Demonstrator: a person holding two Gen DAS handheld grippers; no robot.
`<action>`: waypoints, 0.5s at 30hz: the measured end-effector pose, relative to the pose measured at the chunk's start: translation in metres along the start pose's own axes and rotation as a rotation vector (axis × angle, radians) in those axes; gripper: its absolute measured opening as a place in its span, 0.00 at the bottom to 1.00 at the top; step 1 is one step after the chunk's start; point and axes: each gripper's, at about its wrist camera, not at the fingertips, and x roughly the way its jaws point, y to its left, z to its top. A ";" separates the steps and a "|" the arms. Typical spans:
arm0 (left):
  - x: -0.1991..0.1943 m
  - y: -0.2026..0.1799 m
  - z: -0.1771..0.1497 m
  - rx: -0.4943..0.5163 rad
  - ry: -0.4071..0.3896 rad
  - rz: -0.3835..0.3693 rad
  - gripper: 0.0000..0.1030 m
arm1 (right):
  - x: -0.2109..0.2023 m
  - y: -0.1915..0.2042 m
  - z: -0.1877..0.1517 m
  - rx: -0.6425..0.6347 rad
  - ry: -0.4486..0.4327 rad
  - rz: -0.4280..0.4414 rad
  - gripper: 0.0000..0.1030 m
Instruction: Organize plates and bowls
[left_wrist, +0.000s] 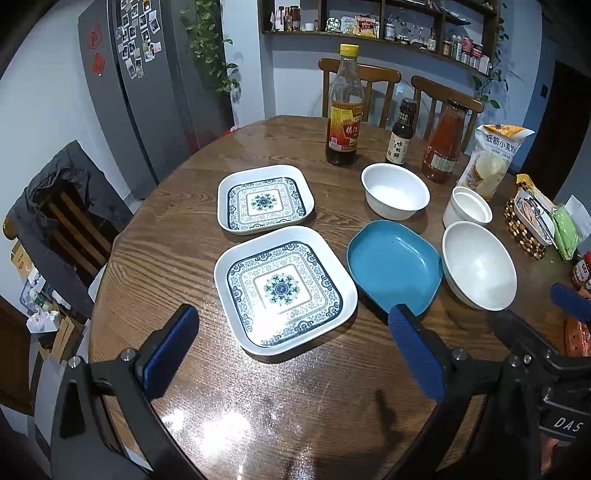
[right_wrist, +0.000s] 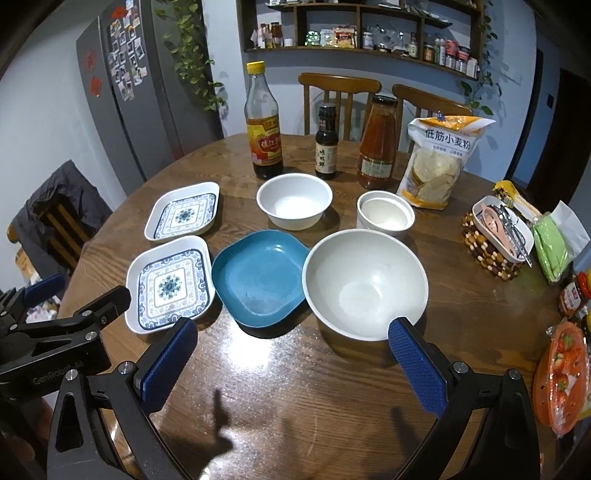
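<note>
Filling most of both views, a round wooden surface (left_wrist: 258, 387) with a glossy sheen stands in a kitchen-like room. At the far left a grey fridge (left_wrist: 122, 92) carries photos and red stickers, a trailing plant (left_wrist: 210, 44) hangs beside it, and a dark jacket (left_wrist: 55, 206) is draped over a chair. Two wooden chairs (right_wrist: 340, 99) sit behind the surface, under a wall shelf (right_wrist: 369, 33) crowded with jars and packets.

Going left to right across the surface: two square blue-patterned plates lie flat, the far patterned plate (left_wrist: 265, 199) just behind the near patterned plate (left_wrist: 284, 290), their sides roughly parallel. Next is a blue plate (left_wrist: 393, 266), rounded-square, turned so a corner points toward the viewer, its rim just beside the large white bowl (right_wrist: 365, 284). Behind these stand a medium white bowl (right_wrist: 294, 200) and a small white bowl (right_wrist: 385, 214), all mouth-up. Along the back are a vinegar bottle (right_wrist: 263, 122), a small dark sauce bottle (right_wrist: 326, 142), a red sauce bottle (right_wrist: 377, 142) and a flour bag (right_wrist: 437, 162). Further right sits a beaded basket (right_wrist: 495, 236) with utensils, then a green packet (right_wrist: 552, 247) and a box of strawberries (right_wrist: 561, 373) at the edge.

The left claw (left_wrist: 293, 352) hangs spread wide above the near patterned plate, gripping nothing. The right claw (right_wrist: 291, 363) is likewise spread wide and empty, in front of the blue plate and large white bowl.
</note>
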 end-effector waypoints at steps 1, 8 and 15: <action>0.000 0.000 0.000 0.000 0.002 0.000 1.00 | 0.000 0.000 0.000 0.000 0.001 0.000 1.00; 0.003 0.002 -0.001 -0.002 0.007 -0.013 1.00 | 0.001 0.002 -0.002 0.002 0.005 0.001 1.00; 0.014 0.020 -0.005 -0.033 0.023 -0.043 1.00 | 0.013 0.004 -0.013 0.055 0.055 0.131 1.00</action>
